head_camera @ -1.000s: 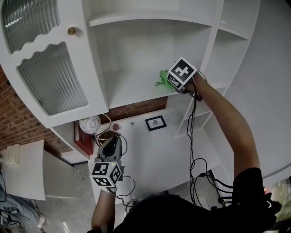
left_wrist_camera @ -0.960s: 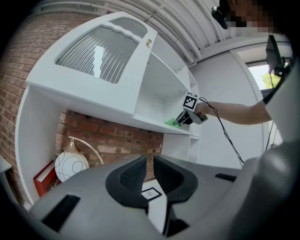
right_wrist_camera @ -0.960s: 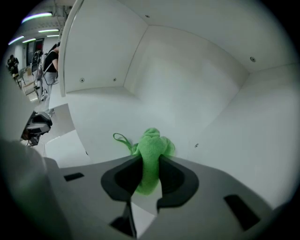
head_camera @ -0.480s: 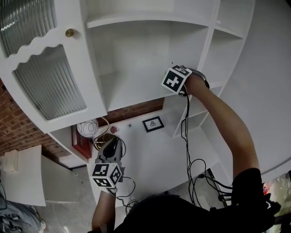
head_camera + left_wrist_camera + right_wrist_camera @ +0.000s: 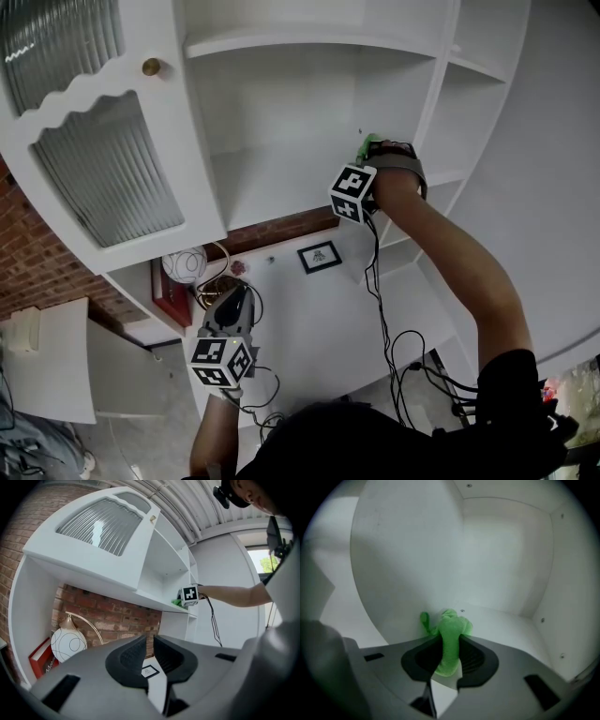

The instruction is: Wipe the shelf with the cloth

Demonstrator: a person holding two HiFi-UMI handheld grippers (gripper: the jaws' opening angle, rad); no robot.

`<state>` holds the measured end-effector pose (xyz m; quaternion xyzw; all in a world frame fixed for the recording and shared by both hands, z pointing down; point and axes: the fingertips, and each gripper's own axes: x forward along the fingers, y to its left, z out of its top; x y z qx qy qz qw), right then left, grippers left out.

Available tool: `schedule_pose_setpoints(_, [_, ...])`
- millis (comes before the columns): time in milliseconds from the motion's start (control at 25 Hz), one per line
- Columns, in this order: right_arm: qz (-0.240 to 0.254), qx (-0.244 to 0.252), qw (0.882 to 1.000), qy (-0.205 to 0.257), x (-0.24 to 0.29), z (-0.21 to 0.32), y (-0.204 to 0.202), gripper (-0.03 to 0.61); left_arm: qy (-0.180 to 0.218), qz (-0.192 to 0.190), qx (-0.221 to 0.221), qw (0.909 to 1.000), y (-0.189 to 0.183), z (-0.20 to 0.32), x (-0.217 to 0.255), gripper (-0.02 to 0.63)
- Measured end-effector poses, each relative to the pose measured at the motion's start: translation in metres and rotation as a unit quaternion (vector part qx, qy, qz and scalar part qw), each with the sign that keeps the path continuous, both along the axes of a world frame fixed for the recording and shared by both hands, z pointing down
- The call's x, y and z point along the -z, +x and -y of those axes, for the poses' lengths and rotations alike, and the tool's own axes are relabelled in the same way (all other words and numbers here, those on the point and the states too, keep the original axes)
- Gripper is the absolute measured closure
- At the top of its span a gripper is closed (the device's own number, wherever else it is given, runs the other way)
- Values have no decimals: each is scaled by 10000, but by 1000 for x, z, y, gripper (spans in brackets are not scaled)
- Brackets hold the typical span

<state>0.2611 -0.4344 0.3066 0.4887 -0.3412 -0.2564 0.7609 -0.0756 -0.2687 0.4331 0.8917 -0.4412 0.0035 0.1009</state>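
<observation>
The right claw (image 5: 367, 156) is mostly hidden in the head view behind its marker cube and the person's hand, and only a scrap of the bright green cloth (image 5: 364, 147) peeks out above them. The right gripper view settles it: the right claw (image 5: 450, 645) is clamped on the crumpled green cloth (image 5: 450, 629), whose free end is pressed on the white shelf board (image 5: 506, 623) close to the back corner, probably touching the curved wall at its left. A second ago the cloth showed left of the cube nearer the shelf's front edge; the cube now sits lower and the cloth lies further right and deeper in. The left claw (image 5: 234, 294) hangs well below the white shelf board (image 5: 272, 187), much as before. In its own view the left claw (image 5: 150, 649) has its jaws drawn almost together, a thin slit with nothing in it, pointing towards a small black-framed picture (image 5: 150, 671). The white globe lamp (image 5: 68, 644) is cut off by the claw's body.
</observation>
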Motion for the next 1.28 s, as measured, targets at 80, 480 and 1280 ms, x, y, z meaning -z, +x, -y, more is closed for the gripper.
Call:
schedule_pose_setpoints(80, [-320,310,9983,383,15,5,-11,492,-29,7,39,10000,-2,-1,-2,567])
schedule_pose_setpoints(480, [6344,2053,7452,-40,53,-19,-163,492,-166,26,505,9986,-23,-9,-11,568])
schedule_pose_setpoints(1280, [7578,1892,5852,-2179,3,-61,-327,491,-296,54,1639,9860,-102,-52,-18,568])
